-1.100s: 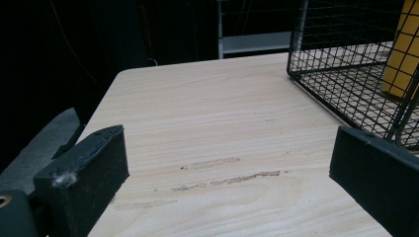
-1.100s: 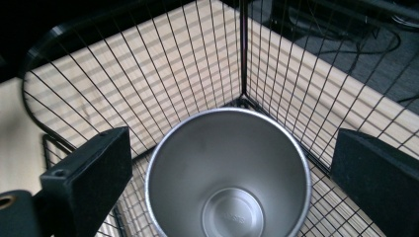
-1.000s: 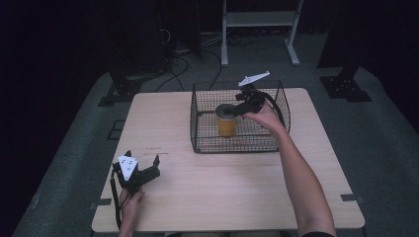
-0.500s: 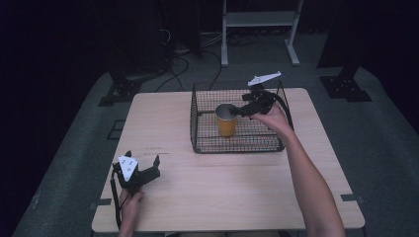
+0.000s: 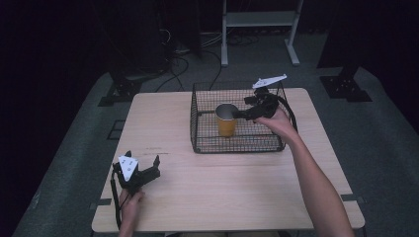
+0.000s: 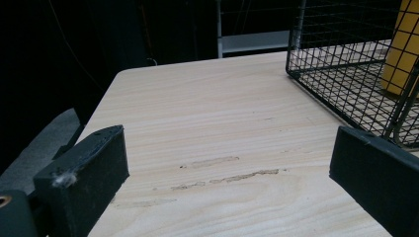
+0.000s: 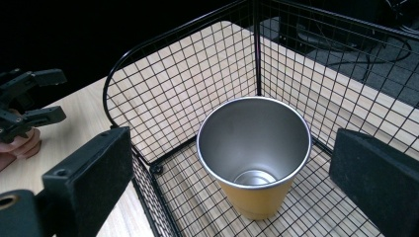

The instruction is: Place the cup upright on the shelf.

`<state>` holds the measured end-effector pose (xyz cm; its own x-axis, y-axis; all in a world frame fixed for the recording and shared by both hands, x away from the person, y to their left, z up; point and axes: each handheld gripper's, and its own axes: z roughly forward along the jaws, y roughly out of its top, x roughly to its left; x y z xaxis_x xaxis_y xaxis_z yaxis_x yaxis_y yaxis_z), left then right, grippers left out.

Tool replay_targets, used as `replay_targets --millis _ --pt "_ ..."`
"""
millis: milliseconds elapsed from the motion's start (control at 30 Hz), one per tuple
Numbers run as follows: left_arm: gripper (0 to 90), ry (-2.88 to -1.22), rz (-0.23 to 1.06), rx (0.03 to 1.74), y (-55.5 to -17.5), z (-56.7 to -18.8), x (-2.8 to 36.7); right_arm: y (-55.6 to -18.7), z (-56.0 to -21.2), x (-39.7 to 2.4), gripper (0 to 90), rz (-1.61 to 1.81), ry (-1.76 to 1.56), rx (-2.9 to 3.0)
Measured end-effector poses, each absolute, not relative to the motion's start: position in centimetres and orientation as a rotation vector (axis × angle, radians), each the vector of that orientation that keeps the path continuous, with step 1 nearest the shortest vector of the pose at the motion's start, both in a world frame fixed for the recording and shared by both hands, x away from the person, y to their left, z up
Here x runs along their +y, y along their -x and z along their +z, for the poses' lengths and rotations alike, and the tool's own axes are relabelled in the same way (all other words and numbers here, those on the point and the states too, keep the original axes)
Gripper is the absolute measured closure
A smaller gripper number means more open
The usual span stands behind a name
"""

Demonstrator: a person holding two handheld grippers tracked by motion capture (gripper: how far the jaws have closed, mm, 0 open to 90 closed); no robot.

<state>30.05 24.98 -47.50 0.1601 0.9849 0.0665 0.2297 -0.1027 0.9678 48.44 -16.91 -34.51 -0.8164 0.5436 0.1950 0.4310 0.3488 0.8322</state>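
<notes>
A yellow cup (image 5: pixel 226 123) with a steel inside stands upright in the black wire basket (image 5: pixel 237 144) at the back middle of the table. My right gripper (image 5: pixel 240 114) hovers over the basket's right half, just right of the cup's rim, pointing at it. In the right gripper view its jaws (image 7: pixel 232 148) stand wide open with the cup (image 7: pixel 254 163) ahead and below, untouched. My left gripper (image 5: pixel 143 157) rests open near the front left of the table. In the left gripper view it (image 6: pixel 230 148) has only bare wood between its jaws, with the basket (image 6: pixel 341 74) and cup (image 6: pixel 402 49) far right.
The wooden table (image 5: pixel 197 197) has free room in front of and left of the basket. On the dark floor behind it stand a white metal rack (image 5: pixel 259 19), cables (image 5: pixel 178 64) and black stand bases (image 5: pixel 121 91).
My right gripper has drawn back to the right, away from the cup, which stays upright in the basket. The left gripper has not moved.
</notes>
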Motion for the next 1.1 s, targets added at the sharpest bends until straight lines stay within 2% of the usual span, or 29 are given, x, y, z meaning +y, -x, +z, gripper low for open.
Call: replay_targets --millis 1100 --pt "0.8 -1.518 1.030 1.216 -30.1 -47.5 25.0 -42.4 -36.0 -18.9 2.6 1.521 -0.813 2.534"
